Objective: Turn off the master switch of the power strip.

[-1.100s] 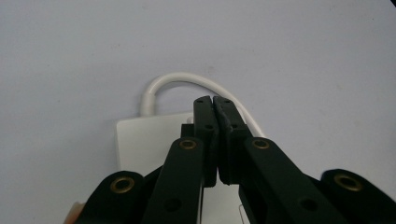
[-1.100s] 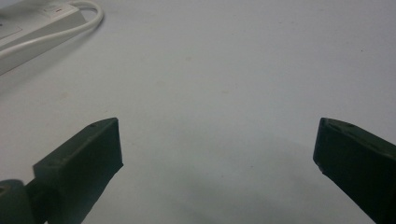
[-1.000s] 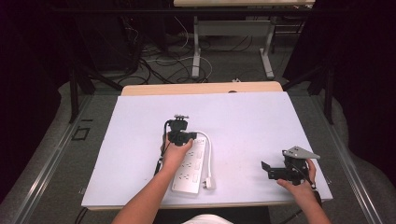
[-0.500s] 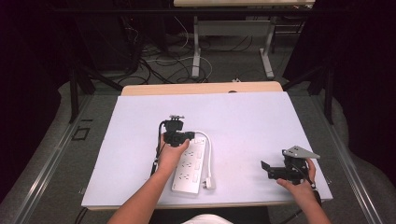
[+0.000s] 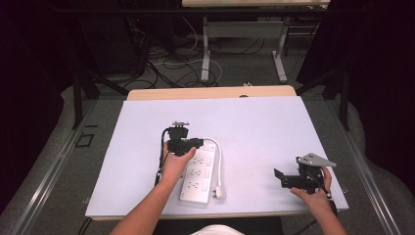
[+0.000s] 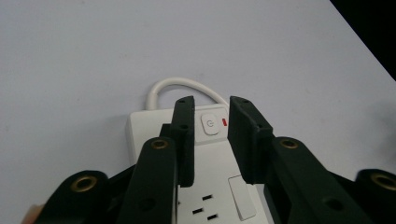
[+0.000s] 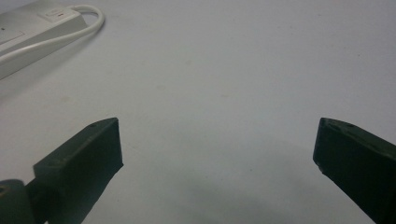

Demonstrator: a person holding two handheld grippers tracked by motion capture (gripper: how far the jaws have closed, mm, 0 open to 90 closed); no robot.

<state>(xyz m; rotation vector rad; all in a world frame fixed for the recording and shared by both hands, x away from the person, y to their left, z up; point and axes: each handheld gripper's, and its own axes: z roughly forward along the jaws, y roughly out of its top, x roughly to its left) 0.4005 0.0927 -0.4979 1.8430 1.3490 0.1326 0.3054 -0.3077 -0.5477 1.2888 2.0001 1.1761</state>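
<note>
The right gripper [image 5: 280,179] is sitting at the near right of the white table [image 5: 264,127], in the person's right hand [image 5: 313,196], pointing left. In the right gripper view its jaws are standing wide apart with bare table surface between them; it is holding nothing.

The power strip [image 5: 199,174] is lying left of centre, its long axis running from the near edge away from the person, slightly tilted. Its plug [image 5: 219,192] is resting just beside the near end, and the white cord [image 5: 220,161] is running along the strip's right side and looping back into the far end.

The left gripper [image 6: 210,109] is hovering over that far end. In the left gripper view its jaws are parted by a narrow gap, flanking the round power button [image 6: 210,125] and the small red indicator [image 6: 224,122] beside it. Nothing is being gripped between them. Whether the jaw tips are touching the casing cannot be told.

Judgement: the left gripper is much the nearer to the strip, already directly above the switch. The right gripper is well apart, with the strip lying to its left.
</note>
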